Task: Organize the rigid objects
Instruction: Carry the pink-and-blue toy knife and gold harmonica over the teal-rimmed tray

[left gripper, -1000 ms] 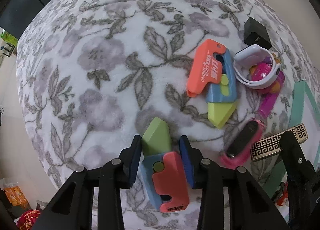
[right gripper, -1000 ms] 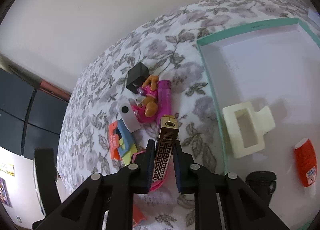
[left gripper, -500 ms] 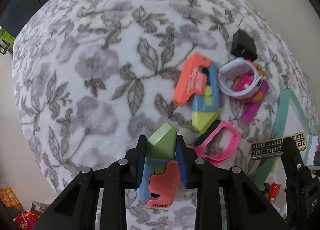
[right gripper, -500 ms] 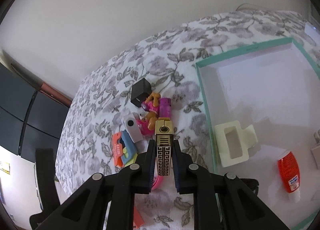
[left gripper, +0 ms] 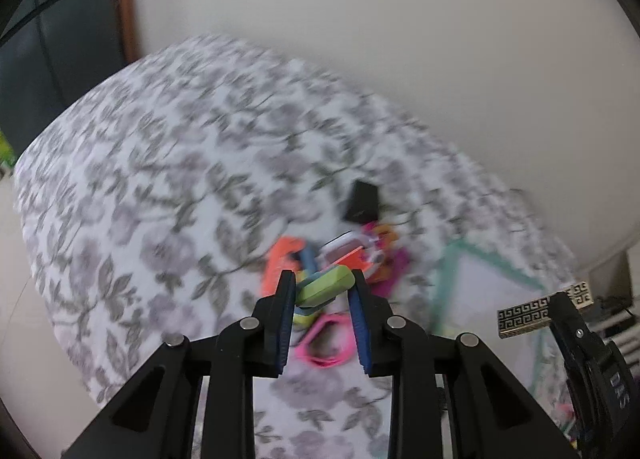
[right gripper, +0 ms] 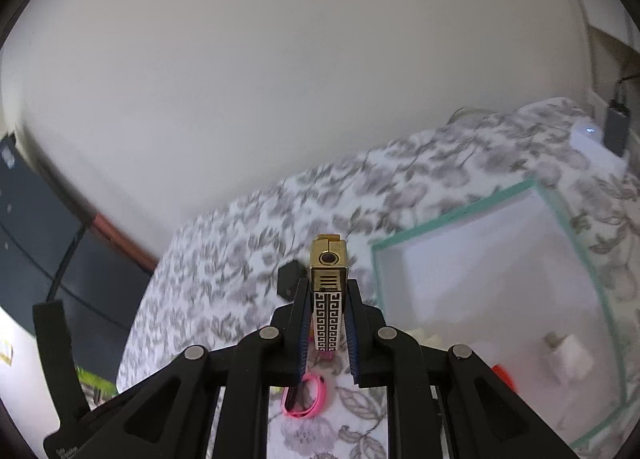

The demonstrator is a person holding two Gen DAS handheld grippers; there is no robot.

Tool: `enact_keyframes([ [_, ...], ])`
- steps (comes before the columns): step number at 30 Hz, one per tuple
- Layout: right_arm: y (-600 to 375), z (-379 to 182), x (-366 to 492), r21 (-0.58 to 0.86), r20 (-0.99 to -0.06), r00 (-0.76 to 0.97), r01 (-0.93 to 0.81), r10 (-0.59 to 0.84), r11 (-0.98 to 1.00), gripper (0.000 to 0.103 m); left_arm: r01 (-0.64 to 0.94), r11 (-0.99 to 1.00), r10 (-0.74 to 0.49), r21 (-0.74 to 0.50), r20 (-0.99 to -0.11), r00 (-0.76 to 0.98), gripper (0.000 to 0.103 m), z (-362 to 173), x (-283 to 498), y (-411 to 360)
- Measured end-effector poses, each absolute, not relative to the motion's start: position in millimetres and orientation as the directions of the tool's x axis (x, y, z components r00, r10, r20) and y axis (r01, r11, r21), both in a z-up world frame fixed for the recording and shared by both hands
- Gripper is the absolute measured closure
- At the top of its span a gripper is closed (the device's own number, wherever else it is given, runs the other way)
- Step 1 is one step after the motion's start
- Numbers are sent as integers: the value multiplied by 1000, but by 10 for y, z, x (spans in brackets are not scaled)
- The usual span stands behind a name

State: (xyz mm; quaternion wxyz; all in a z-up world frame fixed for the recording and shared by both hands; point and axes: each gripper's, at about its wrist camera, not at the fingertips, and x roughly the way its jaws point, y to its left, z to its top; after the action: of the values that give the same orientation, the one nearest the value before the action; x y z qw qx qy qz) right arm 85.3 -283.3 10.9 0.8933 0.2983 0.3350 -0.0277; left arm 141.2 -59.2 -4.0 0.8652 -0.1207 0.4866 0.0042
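Note:
My left gripper (left gripper: 323, 281) has its jaws closing on a toy knife (left gripper: 326, 286) with a green tip. The pads press its sides and it hangs clear of the flowered bedspread (left gripper: 160, 187). My right gripper (right gripper: 328, 288) is shut on a gold lighter (right gripper: 329, 259) with a black key pattern, held up in the air. The left wrist view shows that lighter (left gripper: 532, 315) at the right, sticking out of the right gripper's finger. A white box with a teal rim (right gripper: 452, 215) lies on the bed to the right, its rim (left gripper: 444, 275) blurred.
A pile stays on the bedspread: an orange toy knife (left gripper: 276, 267), a black cube (left gripper: 362, 203), a pink band (left gripper: 326, 343) and pink and orange toys. Inside the box lie a white plug (right gripper: 566, 355) and a red bottle (right gripper: 502, 373). A pale wall stands behind.
Both grippers have risen and tilted up toward the wall. The left lifted the toy knife off the bedspread and its jaws narrowed on it. The right carried the lighter higher.

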Motion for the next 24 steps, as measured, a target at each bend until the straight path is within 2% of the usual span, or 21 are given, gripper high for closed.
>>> enact_keyframes([
  [3, -3036, 220, 797, 508, -617, 780, 295, 103, 809, 86, -62, 963, -189, -262, -822, 538, 75, 46, 1347, -705],
  [15, -3501, 334, 590, 457, -639, 768, 411, -30, 789, 86, 103, 936, -331, -336, -745, 579, 79, 244, 1209, -1102],
  [16, -3527, 330, 576, 449, -643, 765, 418, -39, 790, 86, 118, 932, -346, -344, -737, 580, 87, 261, 1199, -1139],
  [17, -3555, 317, 564, 440, -649, 759, 427, -49, 790, 86, 134, 927, -359, -349, -730, 582, 91, 280, 1186, -1185],
  [24, -3712, 138, 526, 420, -689, 722, 468, -62, 778, 86, 240, 905, -425, -353, -704, 569, 94, 298, 1107, -1563],
])
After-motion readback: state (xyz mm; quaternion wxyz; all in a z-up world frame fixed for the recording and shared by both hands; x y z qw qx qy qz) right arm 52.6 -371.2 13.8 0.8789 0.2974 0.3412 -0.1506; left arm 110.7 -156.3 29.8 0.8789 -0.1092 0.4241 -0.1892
